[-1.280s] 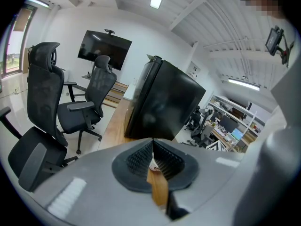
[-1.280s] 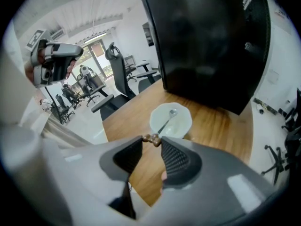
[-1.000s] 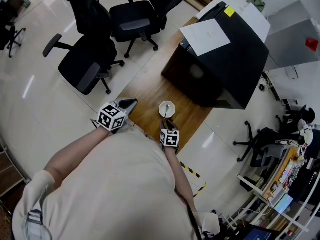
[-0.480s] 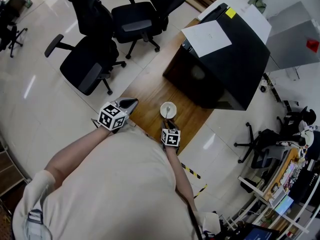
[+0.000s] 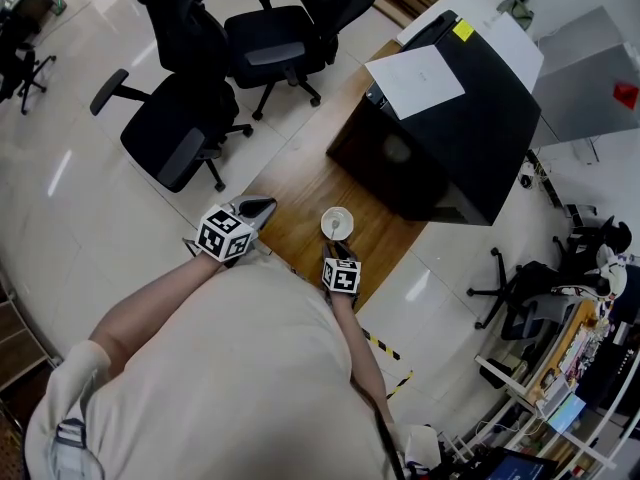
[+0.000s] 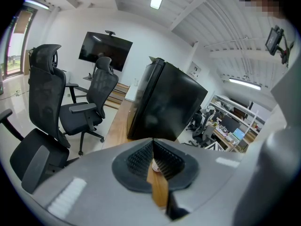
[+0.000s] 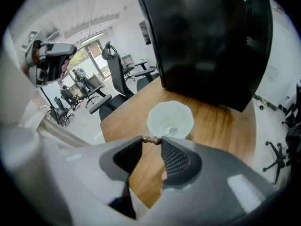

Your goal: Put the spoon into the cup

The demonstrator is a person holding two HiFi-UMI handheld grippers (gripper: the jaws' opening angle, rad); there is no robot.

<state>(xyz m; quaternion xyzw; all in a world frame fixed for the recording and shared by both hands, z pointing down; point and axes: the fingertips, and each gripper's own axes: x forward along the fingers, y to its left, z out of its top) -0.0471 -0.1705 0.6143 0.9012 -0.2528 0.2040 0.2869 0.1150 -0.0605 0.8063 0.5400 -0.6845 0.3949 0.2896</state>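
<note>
Now the spoon (image 7: 171, 131) sits in the cup (image 7: 184, 113) on the wooden table (image 7: 221, 126).
Its bowl lies at the cup's bottom. Its brown handle end pokes out over the rim, across the gap between the spread tips of the right gripper (image 7: 151, 141), just beside the cup. The left gripper (image 6: 151, 144), pressed together and empty, hovers farther from the cup.

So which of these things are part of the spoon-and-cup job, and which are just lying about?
Job: spoon, already in the white cup; right gripper, jaws apart; wooden table.
Just there: left gripper, shut and empty; black box with a paper sheet; office chairs.
</note>
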